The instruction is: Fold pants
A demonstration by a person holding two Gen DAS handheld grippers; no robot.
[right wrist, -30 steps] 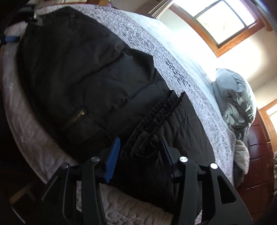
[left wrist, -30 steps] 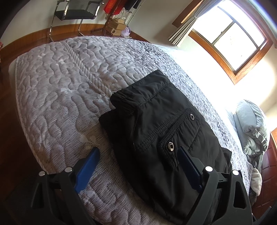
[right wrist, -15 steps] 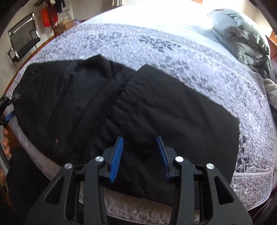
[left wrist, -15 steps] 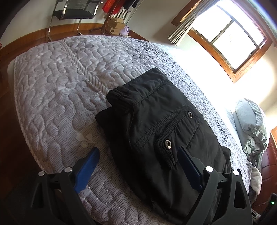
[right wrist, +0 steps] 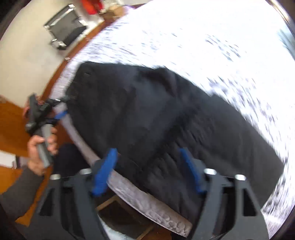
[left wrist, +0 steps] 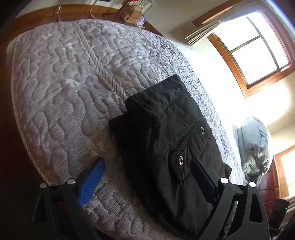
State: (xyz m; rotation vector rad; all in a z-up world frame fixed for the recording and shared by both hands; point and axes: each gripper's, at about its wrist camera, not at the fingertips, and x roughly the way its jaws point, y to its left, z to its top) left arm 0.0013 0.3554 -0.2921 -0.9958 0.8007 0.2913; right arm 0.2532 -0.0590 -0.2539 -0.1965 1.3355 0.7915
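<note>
Black pants lie folded into a compact stack on a grey quilted bed, near its front edge. A snap pocket faces up. My left gripper is open and empty, held above the near end of the stack. In the blurred right wrist view the pants spread across the bed edge. My right gripper is open and empty, above the pants' near edge. The left gripper shows there at the far left, held by a hand.
A window and a grey bundled duvet are at the right. A chair and boxes stand past the bed on the wooden floor. The mattress edge is just below my right gripper.
My right gripper has opened wider and swung left, pulling back toward the bed edge; its view is blurred by motion. My left gripper has barely moved and stays open.
</note>
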